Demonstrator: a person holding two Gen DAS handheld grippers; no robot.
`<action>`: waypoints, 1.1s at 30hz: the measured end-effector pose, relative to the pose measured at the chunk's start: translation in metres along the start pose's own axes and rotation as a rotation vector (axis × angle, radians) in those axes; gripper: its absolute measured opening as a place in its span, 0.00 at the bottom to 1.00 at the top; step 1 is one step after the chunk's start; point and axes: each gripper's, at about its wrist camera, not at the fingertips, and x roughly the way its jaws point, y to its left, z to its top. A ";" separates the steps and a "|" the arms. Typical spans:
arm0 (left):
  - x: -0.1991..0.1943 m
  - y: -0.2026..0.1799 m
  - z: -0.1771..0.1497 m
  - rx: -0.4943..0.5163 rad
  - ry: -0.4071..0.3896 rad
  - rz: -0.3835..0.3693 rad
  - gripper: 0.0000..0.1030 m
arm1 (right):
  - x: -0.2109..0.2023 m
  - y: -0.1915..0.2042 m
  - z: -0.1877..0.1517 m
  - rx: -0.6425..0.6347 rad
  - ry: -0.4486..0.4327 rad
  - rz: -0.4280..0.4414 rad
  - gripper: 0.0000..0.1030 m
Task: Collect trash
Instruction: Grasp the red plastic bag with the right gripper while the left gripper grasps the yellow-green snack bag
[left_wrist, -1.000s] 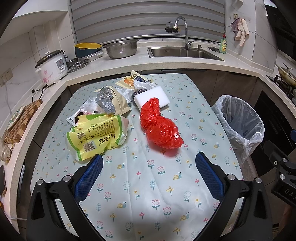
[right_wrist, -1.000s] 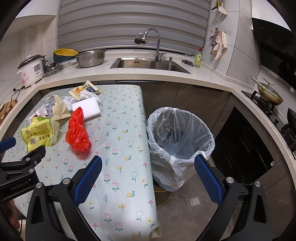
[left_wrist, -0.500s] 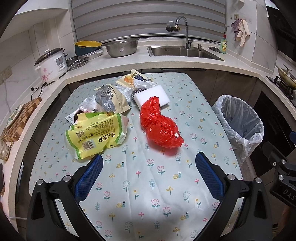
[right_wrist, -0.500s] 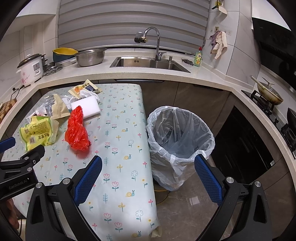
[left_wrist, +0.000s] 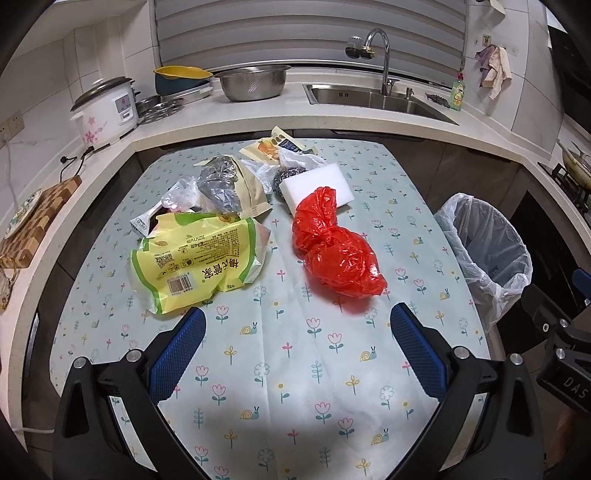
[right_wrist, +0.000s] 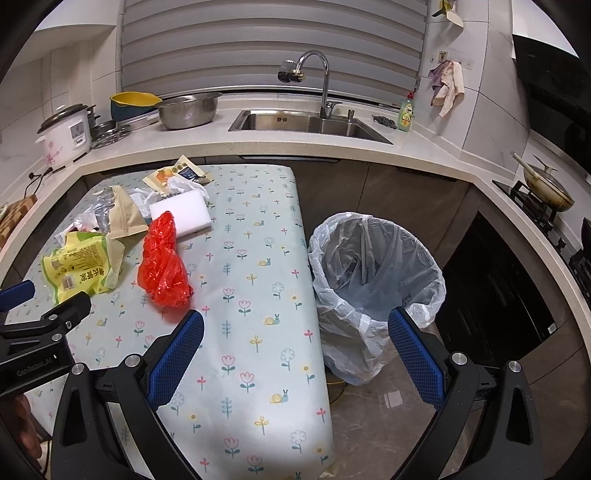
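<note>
A knotted red plastic bag (left_wrist: 338, 247) (right_wrist: 163, 264) lies mid-table on the flowered cloth (left_wrist: 295, 369). Left of it sits a yellow-green snack bag (left_wrist: 195, 260) (right_wrist: 79, 267), with a beige and silver pouch (left_wrist: 231, 186), clear wrappers and an orange packet (left_wrist: 275, 146) behind. A white foam block (left_wrist: 317, 188) (right_wrist: 181, 214) rests beyond the red bag. A bin lined with a clear bag (right_wrist: 373, 284) (left_wrist: 484, 251) stands on the floor right of the table. My left gripper (left_wrist: 297, 325) hovers open just short of the red bag. My right gripper (right_wrist: 295, 325) is open over the table's right edge, empty.
The counter behind carries a rice cooker (left_wrist: 105, 109), a steel colander (left_wrist: 253, 81), a yellow bowl (left_wrist: 183, 74) and a sink (left_wrist: 373, 99) with a tap. A cutting board (left_wrist: 37, 210) lies at far left. A pan (right_wrist: 546, 188) sits on the stove at right.
The left gripper has drifted slightly forward and left over the table, so the trash sits a little nearer. The right gripper has barely moved. Both stay open.
</note>
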 end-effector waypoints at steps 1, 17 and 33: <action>0.003 0.005 0.001 -0.010 0.006 -0.002 0.93 | 0.003 0.005 0.003 -0.004 -0.001 0.010 0.93; 0.073 0.130 0.019 -0.211 0.041 0.084 0.93 | 0.096 0.123 0.030 -0.130 0.063 0.197 0.93; 0.118 0.152 0.024 -0.166 0.076 0.017 0.93 | 0.159 0.153 0.022 -0.146 0.184 0.219 0.60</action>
